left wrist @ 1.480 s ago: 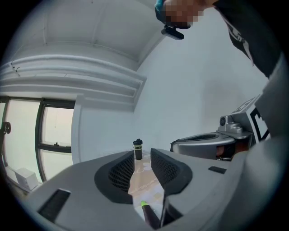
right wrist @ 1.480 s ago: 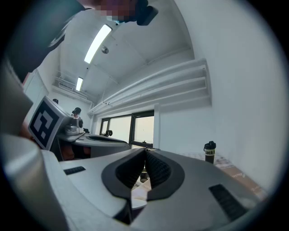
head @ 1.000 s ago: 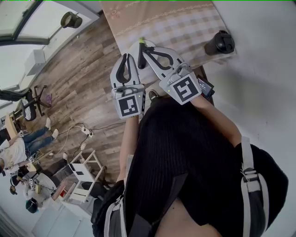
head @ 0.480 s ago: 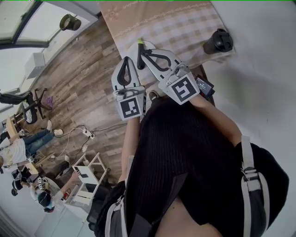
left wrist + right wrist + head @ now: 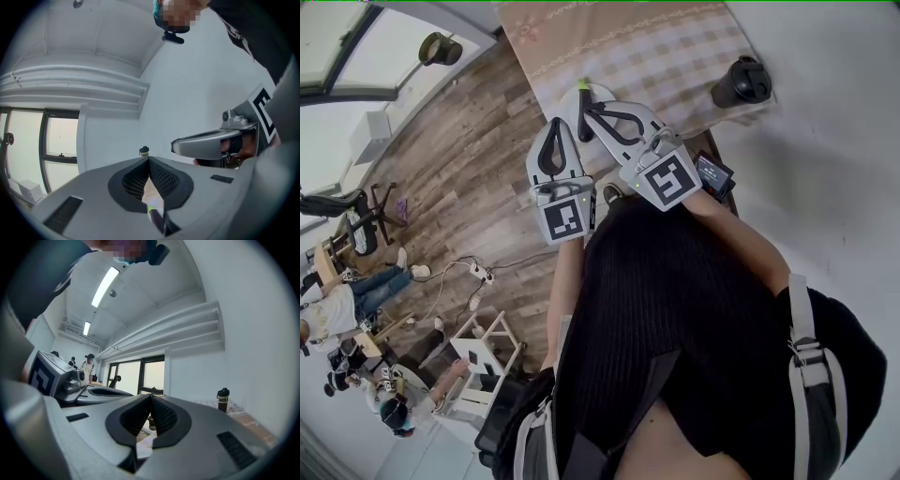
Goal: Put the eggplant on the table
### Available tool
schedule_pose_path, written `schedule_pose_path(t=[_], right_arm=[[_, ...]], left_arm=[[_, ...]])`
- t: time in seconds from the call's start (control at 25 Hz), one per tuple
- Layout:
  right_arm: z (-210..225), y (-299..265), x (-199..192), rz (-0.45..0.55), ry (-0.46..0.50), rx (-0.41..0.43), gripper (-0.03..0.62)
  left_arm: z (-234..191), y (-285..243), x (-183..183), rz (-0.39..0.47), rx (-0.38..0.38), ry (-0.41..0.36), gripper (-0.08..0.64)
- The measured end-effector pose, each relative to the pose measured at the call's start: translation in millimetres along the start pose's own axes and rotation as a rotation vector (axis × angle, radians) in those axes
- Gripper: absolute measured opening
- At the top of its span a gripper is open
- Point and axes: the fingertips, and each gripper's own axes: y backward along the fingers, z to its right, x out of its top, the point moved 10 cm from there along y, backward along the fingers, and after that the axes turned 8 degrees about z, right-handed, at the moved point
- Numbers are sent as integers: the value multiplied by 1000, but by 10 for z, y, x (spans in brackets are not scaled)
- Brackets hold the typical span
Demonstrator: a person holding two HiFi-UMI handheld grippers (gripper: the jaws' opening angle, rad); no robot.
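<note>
left hand-held gripper [image 5: 555, 123] is fully closed: in its own view [image 5: 149, 160] the ribbed pads meet at the tip w/ nothing clamped btwn them. thru the slit lower down, the eggplant [image 5: 157, 220] shows as a dark purple body w/ a green stem end. right hand-held gripper [image 5: 583, 97] is also closed, tips together in its own view [image 5: 150, 397], no item pinched; only a bit of white plate [image 5: 144, 442] shows thru its gap. both point level, side by side, over the near edge of the bench [image 5: 675, 47] w/ the checked cloth. from the head view only the eggplant's green stem [image 5: 584, 84] shows, on the white plate [image 5: 569, 101], just past the right tips; can't tell if they touch. dark bottle [image 5: 741, 82] stands well apart at the bench's right.
</note>
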Motion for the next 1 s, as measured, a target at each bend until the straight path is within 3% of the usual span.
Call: schedule_pose_path(t=[1.0], right_arm=[[43, -35, -118, -39, -13, 11, 6]], left_arm=[[-3, -25, -118, -23, 2, 7, 2]])
